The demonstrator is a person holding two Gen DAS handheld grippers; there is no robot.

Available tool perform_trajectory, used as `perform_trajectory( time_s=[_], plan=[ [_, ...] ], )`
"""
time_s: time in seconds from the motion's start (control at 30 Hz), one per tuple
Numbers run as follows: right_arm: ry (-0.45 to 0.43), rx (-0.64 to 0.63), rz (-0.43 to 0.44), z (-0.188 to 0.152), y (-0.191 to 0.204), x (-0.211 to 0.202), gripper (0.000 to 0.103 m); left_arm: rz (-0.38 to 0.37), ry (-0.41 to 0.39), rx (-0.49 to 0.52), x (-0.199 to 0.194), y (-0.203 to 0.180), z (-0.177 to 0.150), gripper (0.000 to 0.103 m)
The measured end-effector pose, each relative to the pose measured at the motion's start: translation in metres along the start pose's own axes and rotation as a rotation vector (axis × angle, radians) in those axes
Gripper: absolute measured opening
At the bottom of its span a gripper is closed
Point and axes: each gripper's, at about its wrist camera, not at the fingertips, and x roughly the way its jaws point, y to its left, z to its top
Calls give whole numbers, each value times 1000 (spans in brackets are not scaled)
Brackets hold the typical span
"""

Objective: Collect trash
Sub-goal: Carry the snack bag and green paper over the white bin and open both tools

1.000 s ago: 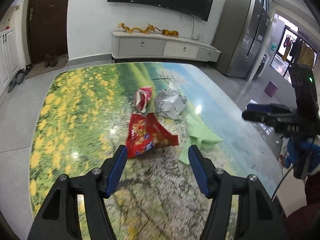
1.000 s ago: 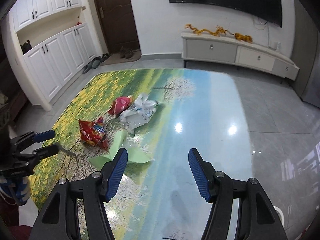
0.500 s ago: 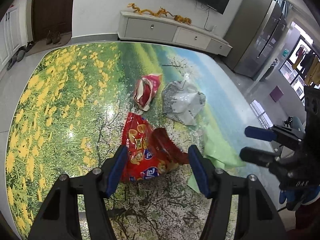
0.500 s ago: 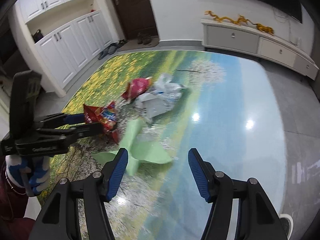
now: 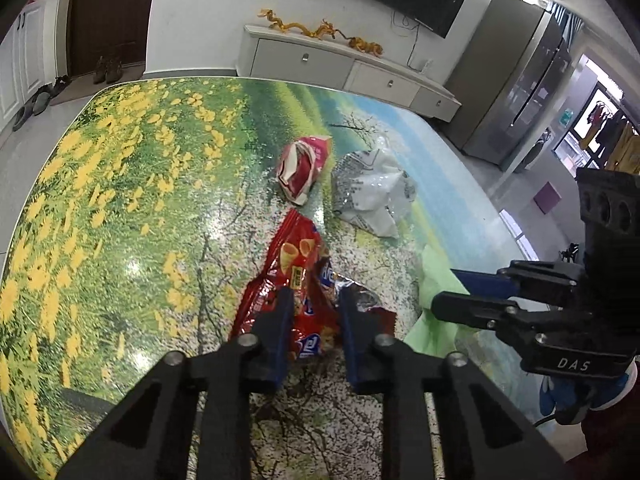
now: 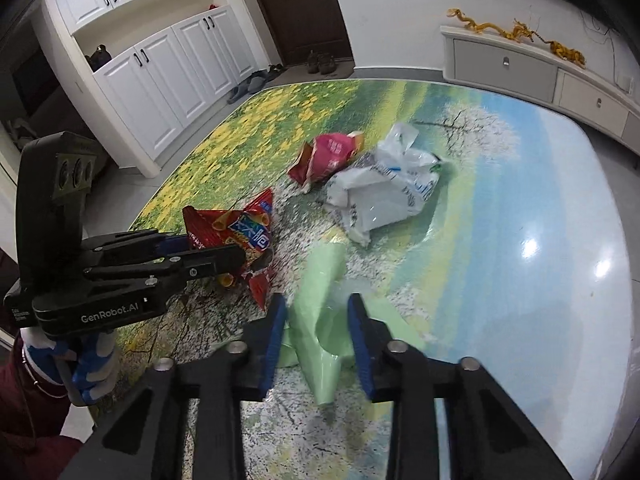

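Red snack bag [image 5: 298, 280] between closing left gripper [image 5: 314, 300]

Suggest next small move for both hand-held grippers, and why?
Probably finish closing, then lift slightly. The left hand-held gripper is closing with the red snack bag between its jaws; the right hand-held gripper is closing around the green bag. Both bags lie on the table.

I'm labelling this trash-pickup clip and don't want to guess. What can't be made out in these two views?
- Left wrist view: the near end of the red crinkled snack bag is covered by the left tool, whose jaws are closing, so pad contact is unclear.
- Right wrist view: the pale green plastic bag lies between the closing right tool; its mouth is hidden.
- Both views: print on the white crumpled plastic bag is too small to read.
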Motion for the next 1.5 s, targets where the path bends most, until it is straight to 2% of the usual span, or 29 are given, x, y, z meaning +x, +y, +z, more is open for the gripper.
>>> perform_trajectory(
  time_s=[0.07, 0.17, 0.3, 0.47, 0.63, 0.77, 1.2, 1.37, 1.5],
  plan=[
    [-1, -5, 6, -2, 1, -1, 25, -10, -6, -15, -1, 1, -3, 12],
    [-8, -11, 9, -6, 2, -4, 22, -13, -12, -33, -3, 2, -7, 9],
    [-45, 1, 38, -10, 4, -13, 14, 3, -22, -20, -10, -3, -12, 8],
    [-86, 41, 51, -16, 1, -25, 11, 21, -34, -8, -20, -8, -18, 8],
    [-135, 80, 62, -22, -4, -45, 10, 103, -62, 42, -37, -25, -23, 8],
    [-159, 97, 54, -29, -9, -57, 10, 140, -73, 86, -44, -42, -23, 8],
    [-305, 191, 1, -61, -49, -125, 10, 69, -81, 218, -44, -111, -7, 8],
    [-363, 263, -69, -81, -78, -156, 10, -16, -44, 287, -27, -153, 0, 8],
    [-410, 356, -157, -108, -110, -186, 10, -113, -13, 396, -9, -208, 3, 8]
  ],
)
